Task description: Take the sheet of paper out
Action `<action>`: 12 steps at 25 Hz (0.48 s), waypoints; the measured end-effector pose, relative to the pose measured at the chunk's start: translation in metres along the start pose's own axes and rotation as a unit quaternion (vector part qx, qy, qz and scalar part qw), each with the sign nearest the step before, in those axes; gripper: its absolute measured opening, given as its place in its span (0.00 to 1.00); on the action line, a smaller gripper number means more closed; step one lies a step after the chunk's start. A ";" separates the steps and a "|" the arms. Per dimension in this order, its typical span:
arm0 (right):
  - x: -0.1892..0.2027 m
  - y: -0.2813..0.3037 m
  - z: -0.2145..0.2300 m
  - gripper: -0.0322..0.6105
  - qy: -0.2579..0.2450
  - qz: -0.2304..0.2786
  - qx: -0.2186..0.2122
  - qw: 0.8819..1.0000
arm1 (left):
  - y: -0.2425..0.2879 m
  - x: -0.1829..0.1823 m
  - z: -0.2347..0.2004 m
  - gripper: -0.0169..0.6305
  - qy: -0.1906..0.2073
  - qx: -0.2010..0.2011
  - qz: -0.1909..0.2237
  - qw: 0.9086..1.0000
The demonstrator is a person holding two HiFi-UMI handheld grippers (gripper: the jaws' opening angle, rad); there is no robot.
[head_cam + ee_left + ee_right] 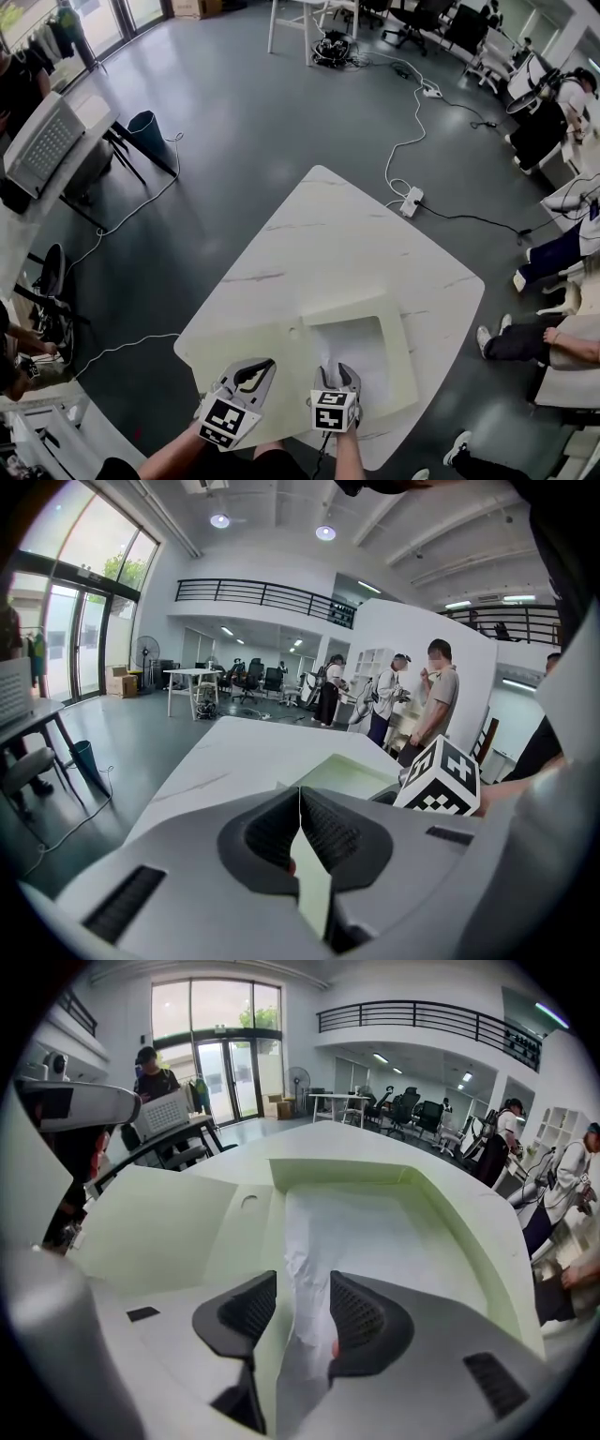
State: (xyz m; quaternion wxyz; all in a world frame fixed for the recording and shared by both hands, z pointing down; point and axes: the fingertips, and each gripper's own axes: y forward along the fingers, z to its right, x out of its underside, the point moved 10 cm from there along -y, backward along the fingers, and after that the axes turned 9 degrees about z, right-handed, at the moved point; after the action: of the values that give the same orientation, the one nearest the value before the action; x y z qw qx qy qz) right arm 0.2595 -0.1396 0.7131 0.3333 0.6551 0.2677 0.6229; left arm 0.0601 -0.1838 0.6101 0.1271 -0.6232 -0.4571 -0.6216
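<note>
A pale green folder-like case (272,342) lies open at the near end of the white table (328,234). Its right half is a shallow walled recess (450,1213) that holds a white sheet of paper (364,354) (375,1232). The paper's near edge is crumpled and rises between the jaws of my right gripper (337,372) (303,1283), which stand open around it. My left gripper (261,366) (299,794) is shut on the thin edge of the case's green flap (314,892), just left of the recess.
A power strip (411,200) and cables lie on the grey floor beyond the table. Seated people (525,342) are close on the right. A desk with a keyboard (42,141) and a bin (145,131) stand at the left. People (436,696) stand farther off.
</note>
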 end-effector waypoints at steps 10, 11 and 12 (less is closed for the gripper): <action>0.001 0.005 0.003 0.28 0.004 -0.012 -0.009 1.000 | 0.006 0.004 -0.002 0.06 -0.008 -0.001 -0.006 1.000; 0.001 0.005 0.003 0.28 0.004 -0.012 -0.010 1.000 | 0.006 0.004 -0.002 0.06 -0.008 -0.001 -0.006 1.000; 0.001 0.006 0.002 0.27 0.004 -0.012 -0.011 1.000 | 0.006 0.005 -0.002 0.06 -0.009 -0.001 -0.007 1.000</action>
State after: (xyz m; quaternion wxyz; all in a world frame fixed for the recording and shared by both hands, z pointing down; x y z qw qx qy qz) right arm 0.2614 -0.1425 0.7182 0.3471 0.6454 0.2703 0.6245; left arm 0.0627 -0.1865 0.6171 0.1184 -0.6257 -0.4615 -0.6176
